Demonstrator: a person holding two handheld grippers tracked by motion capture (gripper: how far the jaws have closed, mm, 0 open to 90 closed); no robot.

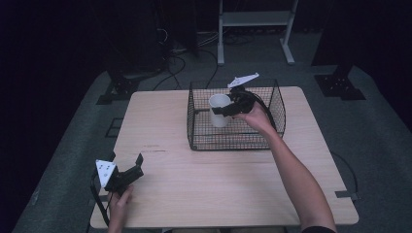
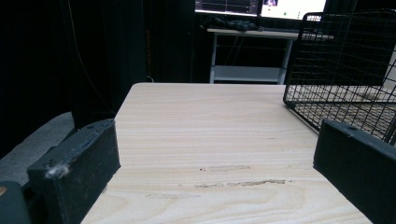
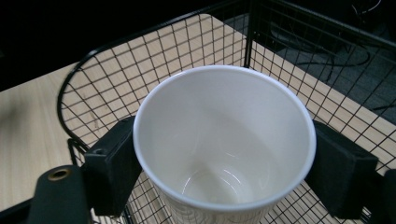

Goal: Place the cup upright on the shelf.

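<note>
Black fingers [image 3: 343, 175] (blocky pads), white three-cornered plate [image 1: 105, 170], bare forearms [image 1: 296, 179]

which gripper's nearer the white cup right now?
Right. The right gripper is shut on the white cup, one jaw on each side, holding it inside the wire basket. The left gripper sits open at the table's near-left corner, far from the cup.

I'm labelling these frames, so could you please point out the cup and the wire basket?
white cup [image 3: 224, 140], right gripper view, inner wall.
wire basket [image 1: 233, 144], high view, near wall.
</note>
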